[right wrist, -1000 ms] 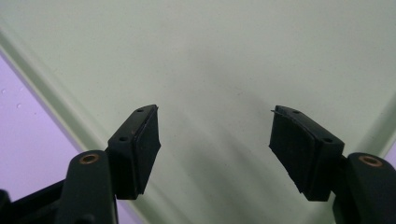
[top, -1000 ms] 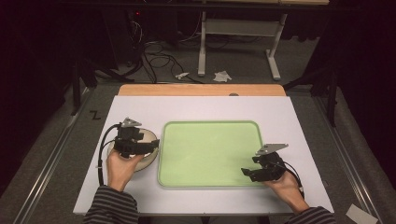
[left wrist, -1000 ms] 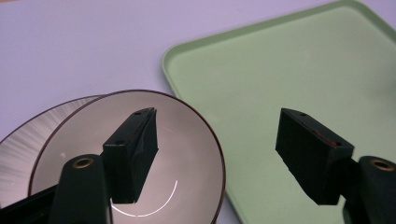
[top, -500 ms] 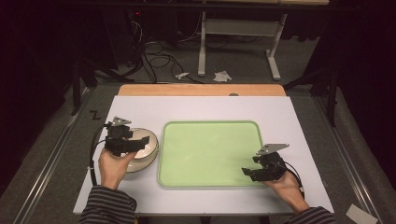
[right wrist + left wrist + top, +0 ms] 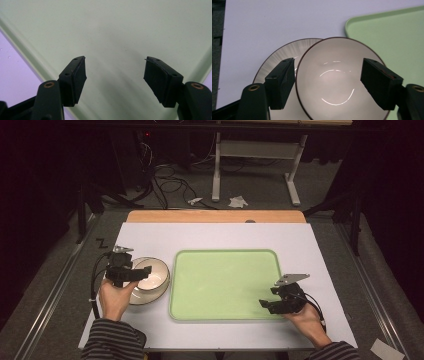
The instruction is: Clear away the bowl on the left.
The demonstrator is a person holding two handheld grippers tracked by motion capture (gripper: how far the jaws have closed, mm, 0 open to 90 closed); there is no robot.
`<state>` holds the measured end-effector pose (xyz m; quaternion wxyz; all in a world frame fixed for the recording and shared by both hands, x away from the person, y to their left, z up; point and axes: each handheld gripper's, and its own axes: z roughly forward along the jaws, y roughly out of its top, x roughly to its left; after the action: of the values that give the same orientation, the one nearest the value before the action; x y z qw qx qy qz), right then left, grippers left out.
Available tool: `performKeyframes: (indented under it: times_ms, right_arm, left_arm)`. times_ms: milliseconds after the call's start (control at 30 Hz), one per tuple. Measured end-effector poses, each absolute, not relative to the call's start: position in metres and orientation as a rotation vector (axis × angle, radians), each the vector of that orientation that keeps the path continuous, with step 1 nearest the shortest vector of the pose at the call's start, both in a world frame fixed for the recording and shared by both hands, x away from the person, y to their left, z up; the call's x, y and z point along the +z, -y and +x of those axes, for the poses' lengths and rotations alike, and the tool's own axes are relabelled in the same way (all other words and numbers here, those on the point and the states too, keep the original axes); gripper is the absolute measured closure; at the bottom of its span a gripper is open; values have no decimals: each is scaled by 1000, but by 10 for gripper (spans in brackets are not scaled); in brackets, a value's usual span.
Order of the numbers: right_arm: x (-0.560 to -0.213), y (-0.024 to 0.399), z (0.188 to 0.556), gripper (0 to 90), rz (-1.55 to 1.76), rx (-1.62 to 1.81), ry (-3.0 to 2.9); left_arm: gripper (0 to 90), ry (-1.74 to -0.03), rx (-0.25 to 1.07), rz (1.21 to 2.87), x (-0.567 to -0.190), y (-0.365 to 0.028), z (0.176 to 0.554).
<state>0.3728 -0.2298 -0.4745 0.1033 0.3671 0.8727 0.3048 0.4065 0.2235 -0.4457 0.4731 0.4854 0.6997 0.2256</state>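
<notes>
The bowl (image 5: 337,82) lies on the white table (image 5: 220,235) just left of the green tray (image 5: 225,280), overlapping a plate (image 5: 278,56) beneath it. The left gripper (image 5: 134,274) hangs over the bowl, jaws apart, one on each side of it; whether the pads touch the rim I cannot tell. The right gripper (image 5: 267,305) hovers over the tray's near right corner, jaws apart, nothing between them.
</notes>
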Motion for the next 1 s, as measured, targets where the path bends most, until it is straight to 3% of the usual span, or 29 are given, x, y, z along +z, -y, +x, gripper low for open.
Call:
performKeyframes:
  times_ms: [433,800,1000]
  right_arm:
    - [-475,229,372,356,1073,904,-2577]
    - [-474,230,372,356,1069,905,-2574]
    - [-475,229,371,356,1076,892,-2577]
  left_arm:
    - [320,-1815,540,1105,-460,-244,415]
    - [483,-1841,502,1118,-469,-244,418]
    - [520,-1852,502,1138,-473,-245,419]
